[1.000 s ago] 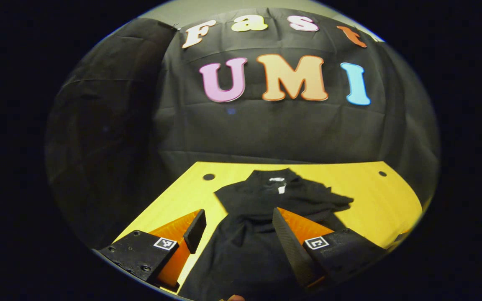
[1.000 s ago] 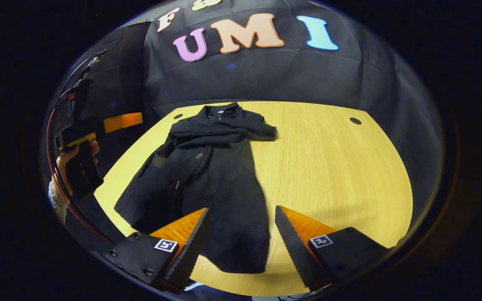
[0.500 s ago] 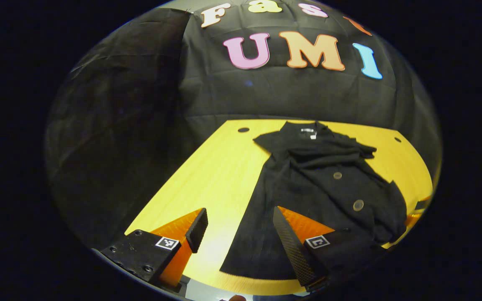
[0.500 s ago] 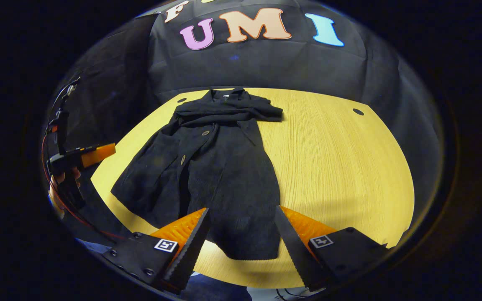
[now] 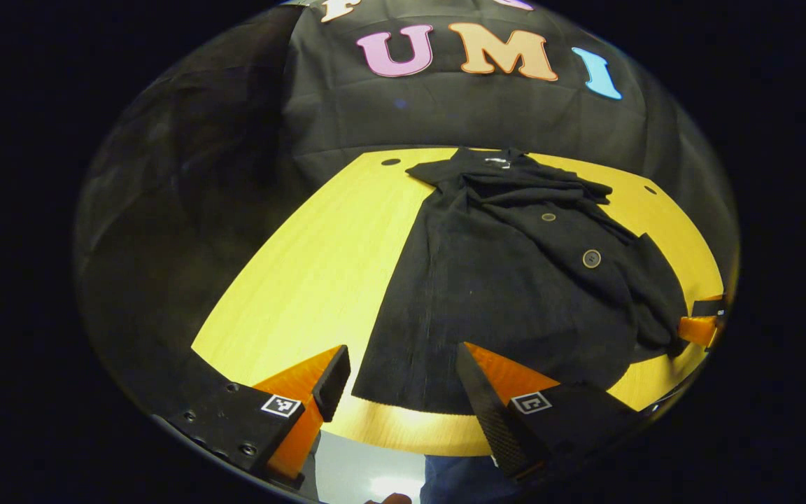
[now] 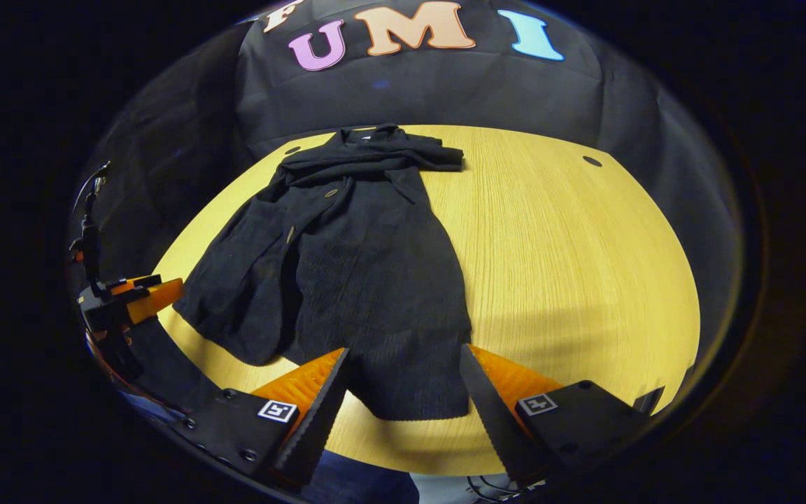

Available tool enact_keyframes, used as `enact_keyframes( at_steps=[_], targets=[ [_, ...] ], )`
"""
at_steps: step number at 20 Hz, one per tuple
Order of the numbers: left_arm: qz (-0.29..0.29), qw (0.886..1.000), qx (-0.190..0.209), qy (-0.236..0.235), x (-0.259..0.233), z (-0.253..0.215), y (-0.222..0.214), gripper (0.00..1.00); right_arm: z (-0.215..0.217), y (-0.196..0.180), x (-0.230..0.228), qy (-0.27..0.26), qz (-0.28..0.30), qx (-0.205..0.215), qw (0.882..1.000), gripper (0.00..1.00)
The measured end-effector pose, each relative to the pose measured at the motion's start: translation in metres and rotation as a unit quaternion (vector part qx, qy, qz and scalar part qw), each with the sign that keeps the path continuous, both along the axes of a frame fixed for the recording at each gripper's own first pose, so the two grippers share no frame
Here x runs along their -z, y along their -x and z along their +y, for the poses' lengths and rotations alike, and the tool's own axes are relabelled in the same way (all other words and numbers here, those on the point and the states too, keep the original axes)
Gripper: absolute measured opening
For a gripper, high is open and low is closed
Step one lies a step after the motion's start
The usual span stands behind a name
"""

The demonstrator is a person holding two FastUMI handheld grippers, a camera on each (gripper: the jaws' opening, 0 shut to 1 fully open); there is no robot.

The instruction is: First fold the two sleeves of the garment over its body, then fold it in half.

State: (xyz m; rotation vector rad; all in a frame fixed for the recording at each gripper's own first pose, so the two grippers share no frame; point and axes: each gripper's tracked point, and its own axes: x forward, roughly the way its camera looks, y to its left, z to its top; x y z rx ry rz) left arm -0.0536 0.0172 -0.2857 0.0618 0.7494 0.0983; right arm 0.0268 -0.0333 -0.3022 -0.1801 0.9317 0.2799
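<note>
A black buttoned coat (image 6: pixel 361 266) lies flat on the yellow table (image 6: pixel 571 245), collar at the far end and hem toward me. Its sleeves lie bunched across the chest just below the collar (image 6: pixel 375 157). My right gripper (image 6: pixel 403 392) hangs open above the coat's near hem, holding nothing. In the left gripper view the coat (image 5: pixel 508 280) spreads to the right, with round buttons down its front. My left gripper (image 5: pixel 403 392) is open over the hem's left corner, with nothing between its fingers. The left gripper (image 6: pixel 130 297) also appears off the table's left edge, and the right gripper (image 5: pixel 700 325) at the coat's right side.
Bare yellow tabletop (image 5: pixel 319 266) stretches left of the coat, and a wider bare area lies to its right in the right gripper view. Small dark holes (image 6: pixel 592 161) (image 5: pixel 390 162) mark the far corners. The table's near edge (image 6: pixel 410 455) runs just under the fingers.
Both grippers have drawn back toward the near table edge and tipped downward, so the whole coat and its hem have come into sight. Both stayed open; the coat has not moved.
</note>
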Motion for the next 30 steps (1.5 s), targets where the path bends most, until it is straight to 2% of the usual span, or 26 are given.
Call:
enact_keyframes(
  at_steps=[2, 3, 5, 8, 9, 10, 11, 12, 13, 14, 16, 19, 21, 22, 23, 24, 25, 26, 28, 29, 30],
  targets=[
    [0.015, 1.000, 0.002, -0.013, 0.010, 0.003, 0.004, 0.93, 0.001, 0.001, 0.005, 0.002, 0.005, 0.000, 1.000, 0.94],
    [0.019, 1.000, 0.004, -0.013, 0.013, 0.002, 0.007, 0.94, 0.001, 0.001, 0.007, 0.003, 0.007, -0.001, 1.000, 0.98],
    [0.029, 1.000, 0.005, -0.008, 0.020, 0.000, 0.008, 0.93, 0.001, 0.001, 0.012, 0.006, 0.011, 0.000, 1.000, 0.99],
    [0.035, 0.999, 0.007, -0.005, 0.025, -0.004, 0.009, 0.93, 0.002, 0.003, 0.018, 0.009, 0.021, 0.001, 1.000, 0.99],
    [0.035, 0.999, 0.012, -0.008, 0.025, -0.004, 0.007, 0.93, 0.002, 0.001, 0.018, 0.011, 0.019, -0.001, 1.000, 0.94],
    [0.039, 0.999, 0.015, -0.010, 0.027, -0.005, 0.008, 0.92, 0.002, 0.002, 0.019, 0.015, 0.019, -0.004, 1.000, 0.98],
    [0.036, 0.999, 0.017, -0.009, 0.025, -0.005, 0.007, 0.92, 0.002, 0.002, 0.019, 0.019, 0.019, -0.007, 1.000, 0.94],
    [0.039, 0.999, 0.016, -0.003, 0.026, -0.004, 0.008, 0.92, 0.002, 0.003, 0.019, 0.023, 0.018, -0.011, 1.000, 0.98],
    [0.038, 0.999, 0.012, 0.003, 0.026, -0.004, 0.007, 0.92, 0.001, 0.001, 0.020, 0.030, 0.018, -0.012, 0.999, 0.94],
    [0.040, 0.999, 0.009, 0.009, 0.027, -0.004, 0.008, 0.92, -0.001, 0.003, 0.020, 0.038, 0.017, -0.014, 0.999, 0.94],
    [0.038, 0.999, 0.015, 0.025, 0.028, -0.010, 0.008, 0.90, -0.001, 0.003, 0.019, 0.050, 0.015, -0.015, 0.999, 0.93],
    [0.035, 0.998, 0.018, 0.041, 0.031, -0.014, 0.008, 0.75, -0.002, 0.003, 0.019, 0.049, 0.015, -0.006, 0.999, 0.95],
    [0.036, 0.998, 0.020, 0.050, 0.032, -0.013, 0.007, 0.75, 0.001, 0.003, 0.020, 0.048, 0.014, -0.003, 0.999, 0.92],
    [0.036, 0.998, 0.021, 0.054, 0.031, -0.014, 0.007, 0.75, 0.003, 0.004, 0.020, 0.046, 0.014, -0.005, 0.999, 0.87],
    [0.041, 0.997, 0.024, 0.058, 0.032, -0.015, 0.009, 0.76, 0.007, 0.005, 0.021, 0.044, 0.014, -0.009, 0.999, 0.86],
    [0.042, 0.997, 0.029, 0.058, 0.033, -0.016, 0.009, 0.76, 0.012, 0.007, 0.021, 0.043, 0.015, -0.015, 0.999, 0.72],
    [0.045, 0.997, 0.034, 0.059, 0.032, -0.019, 0.010, 0.70, 0.017, 0.008, 0.021, 0.041, 0.016, -0.024, 0.999, 0.67],
    [0.043, 0.997, 0.039, 0.057, 0.032, -0.024, 0.009, 0.65, 0.022, 0.009, 0.023, 0.041, 0.018, -0.033, 0.998, 0.53],
    [0.040, 0.997, 0.050, 0.048, 0.031, -0.031, 0.007, 0.39, 0.024, 0.010, 0.023, 0.046, 0.018, -0.043, 0.998, 0.34],
    [0.042, 0.997, 0.056, 0.036, 0.033, -0.032, 0.008, 0.17, 0.025, 0.011, 0.022, 0.047, 0.019, -0.041, 0.998, 0.36],
    [0.042, 0.997, 0.064, 0.025, 0.031, -0.033, 0.008, 0.14, 0.028, 0.011, 0.022, 0.044, 0.020, -0.044, 0.998, 0.23]
  ],
)
